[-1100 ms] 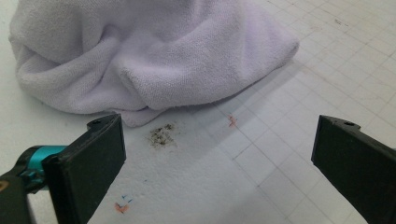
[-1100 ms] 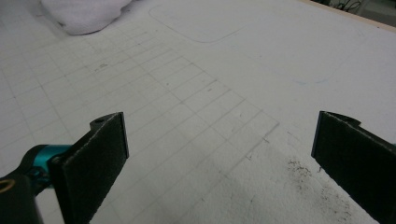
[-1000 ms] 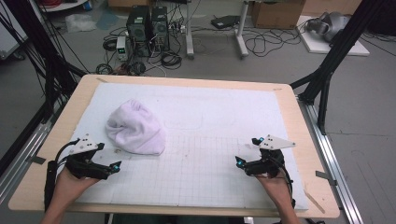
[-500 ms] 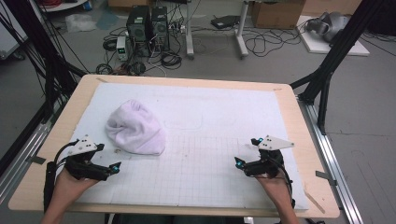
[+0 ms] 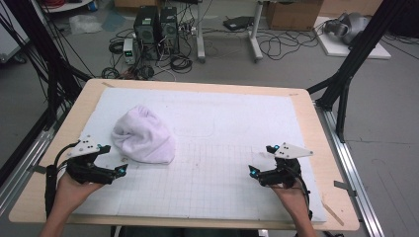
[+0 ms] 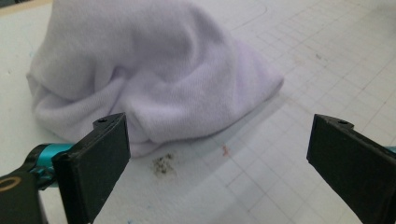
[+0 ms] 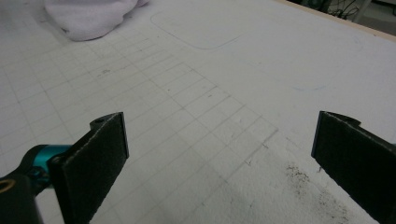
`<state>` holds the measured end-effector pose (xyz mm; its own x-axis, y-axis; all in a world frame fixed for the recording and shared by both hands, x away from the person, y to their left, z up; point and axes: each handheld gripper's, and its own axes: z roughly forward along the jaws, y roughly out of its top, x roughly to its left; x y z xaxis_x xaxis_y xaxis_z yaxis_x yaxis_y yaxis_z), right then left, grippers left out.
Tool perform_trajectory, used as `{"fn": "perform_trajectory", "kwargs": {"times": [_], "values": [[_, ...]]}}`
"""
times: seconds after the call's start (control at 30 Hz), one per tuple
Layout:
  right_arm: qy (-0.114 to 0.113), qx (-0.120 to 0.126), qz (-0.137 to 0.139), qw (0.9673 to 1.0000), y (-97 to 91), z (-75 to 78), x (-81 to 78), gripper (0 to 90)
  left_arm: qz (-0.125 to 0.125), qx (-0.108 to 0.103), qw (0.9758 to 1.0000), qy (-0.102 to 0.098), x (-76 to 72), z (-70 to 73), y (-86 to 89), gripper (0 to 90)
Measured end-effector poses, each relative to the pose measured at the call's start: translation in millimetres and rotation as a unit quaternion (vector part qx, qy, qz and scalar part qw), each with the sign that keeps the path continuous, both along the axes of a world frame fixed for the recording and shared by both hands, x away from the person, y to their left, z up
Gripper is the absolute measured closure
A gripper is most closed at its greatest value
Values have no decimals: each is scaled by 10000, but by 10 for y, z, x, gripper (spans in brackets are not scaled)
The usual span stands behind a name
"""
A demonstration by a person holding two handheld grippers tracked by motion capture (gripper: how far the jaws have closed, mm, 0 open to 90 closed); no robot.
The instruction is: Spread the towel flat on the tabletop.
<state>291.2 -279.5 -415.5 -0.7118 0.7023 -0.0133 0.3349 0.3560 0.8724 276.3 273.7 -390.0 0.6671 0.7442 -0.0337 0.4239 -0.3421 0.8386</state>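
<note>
Both jaws spread wide, the left gripper sits just beside the crumpled white towel, seemingly poised to grab it, while the right gripper waits well apart.

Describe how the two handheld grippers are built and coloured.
Both the left claw and the right claw have black bodies, teal metal accents near the tips and a pale grey three-cornered plate on top. Their jaws are flat, rectangular black pads. Black cables trail back along the person's bare forearms; no sleeves show.

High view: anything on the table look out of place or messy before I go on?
The white towel lies bunched in a heap, not flat. A dark gritty smudge marks the mat just before it, and another sits by the right claw. Nothing looks damaged.
</note>
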Motion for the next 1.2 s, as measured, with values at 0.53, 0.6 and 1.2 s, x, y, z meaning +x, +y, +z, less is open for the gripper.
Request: {"fn": "perform_trajectory", "kwargs": {"times": [0.53, 0.6, 1.2], "values": [[30, -56, 131, 9999, 32, 5, 6, 28, -39, -162, 9998, -56, 603, 289, -221, 185], [56, -76, 152, 9998, 36, 1, 8, 28, -60, -61, 9999, -84, 694, 275, -284, 228], [201, -252, 340, 9989, 120, -74, 11, 29, 469, 551, 9969, 317, 1098, -250, -434, 535]]}}
